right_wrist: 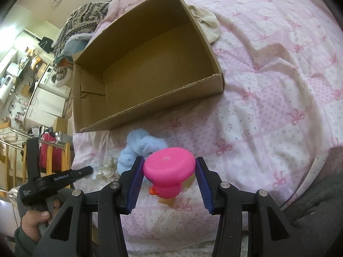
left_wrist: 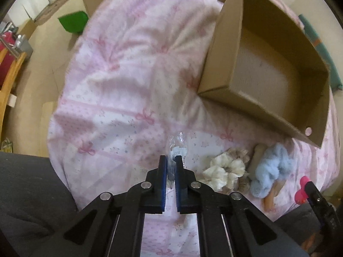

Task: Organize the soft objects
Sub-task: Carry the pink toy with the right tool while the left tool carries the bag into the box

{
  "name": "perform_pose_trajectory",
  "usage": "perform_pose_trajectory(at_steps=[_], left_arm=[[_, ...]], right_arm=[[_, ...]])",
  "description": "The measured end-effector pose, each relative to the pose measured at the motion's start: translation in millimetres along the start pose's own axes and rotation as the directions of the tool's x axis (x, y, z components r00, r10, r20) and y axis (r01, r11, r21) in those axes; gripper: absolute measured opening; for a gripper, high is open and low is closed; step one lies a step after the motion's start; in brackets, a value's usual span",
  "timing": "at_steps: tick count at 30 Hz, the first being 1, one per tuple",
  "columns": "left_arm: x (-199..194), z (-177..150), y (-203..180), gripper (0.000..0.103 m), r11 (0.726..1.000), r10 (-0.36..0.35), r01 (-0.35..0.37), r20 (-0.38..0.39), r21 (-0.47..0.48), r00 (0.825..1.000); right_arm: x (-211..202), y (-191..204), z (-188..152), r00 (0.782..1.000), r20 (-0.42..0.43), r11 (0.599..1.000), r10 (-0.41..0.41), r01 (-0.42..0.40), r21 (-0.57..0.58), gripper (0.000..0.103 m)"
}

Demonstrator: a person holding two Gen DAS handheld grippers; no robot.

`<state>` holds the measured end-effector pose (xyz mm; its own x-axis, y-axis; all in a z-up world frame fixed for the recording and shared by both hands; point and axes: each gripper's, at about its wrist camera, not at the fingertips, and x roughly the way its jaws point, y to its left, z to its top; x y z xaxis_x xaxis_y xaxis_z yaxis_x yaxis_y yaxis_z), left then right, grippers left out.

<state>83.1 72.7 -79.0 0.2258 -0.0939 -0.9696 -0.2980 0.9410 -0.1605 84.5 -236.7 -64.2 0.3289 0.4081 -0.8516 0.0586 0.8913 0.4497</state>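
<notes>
An open, empty cardboard box [left_wrist: 265,68] lies on the pink bedspread; it also shows in the right wrist view [right_wrist: 150,64]. My left gripper [left_wrist: 170,160] is shut on a clear plastic packet [left_wrist: 176,147] held above the bed. My right gripper [right_wrist: 169,167] is shut on a pink rubber duck [right_wrist: 168,171], gripped by its flat base; the duck also shows in the left wrist view [left_wrist: 300,192]. A cream scrunchie [left_wrist: 225,169] and a fluffy blue scrunchie [left_wrist: 270,169] lie in front of the box; the blue one also shows in the right wrist view [right_wrist: 139,150].
A beige wooden piece [left_wrist: 258,156] and a tan piece [left_wrist: 272,194] lie by the blue scrunchie. A knitted blanket [right_wrist: 85,21] and a white cloth [right_wrist: 208,23] lie behind the box. A green bin [left_wrist: 74,22] stands on the floor left of the bed.
</notes>
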Motion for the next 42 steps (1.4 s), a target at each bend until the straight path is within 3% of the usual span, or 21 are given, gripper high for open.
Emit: perform_pose_trajectory(at_steps=[6,14,26,34,42], left_arm=[[-18,-9,-17,0.006,0.998,0.012,-0.017,0.091,0.062,0.996],[-55,-8,-45,0.005,0.992,-0.050,0.029,0.174,0.119,0.983],[-92,46,-88,0.005,0.977,-0.114,0.060,0.268,0.202,0.957],[-79,76,-116,0.005,0.966,-0.104,0.028,0.287,0.258,0.952],[-37,82,-138,0.005,0.947,-0.108,0.015,0.270,0.322,0.957]], right_arm=[[-4,7,-2,1.000,0.015,0.999,-0.017,0.018,-0.036,0.051],[-28,19,4,0.998,0.059,0.997,0.003,0.002,-0.081,0.050],[-56,51,63,0.986,0.162,0.985,0.038,-0.010,-0.174,0.051],[-34,55,97,0.980,0.194,0.980,0.047,-0.009,-0.197,0.050],[7,41,101,0.988,0.157,0.983,0.014,0.015,-0.183,0.051]])
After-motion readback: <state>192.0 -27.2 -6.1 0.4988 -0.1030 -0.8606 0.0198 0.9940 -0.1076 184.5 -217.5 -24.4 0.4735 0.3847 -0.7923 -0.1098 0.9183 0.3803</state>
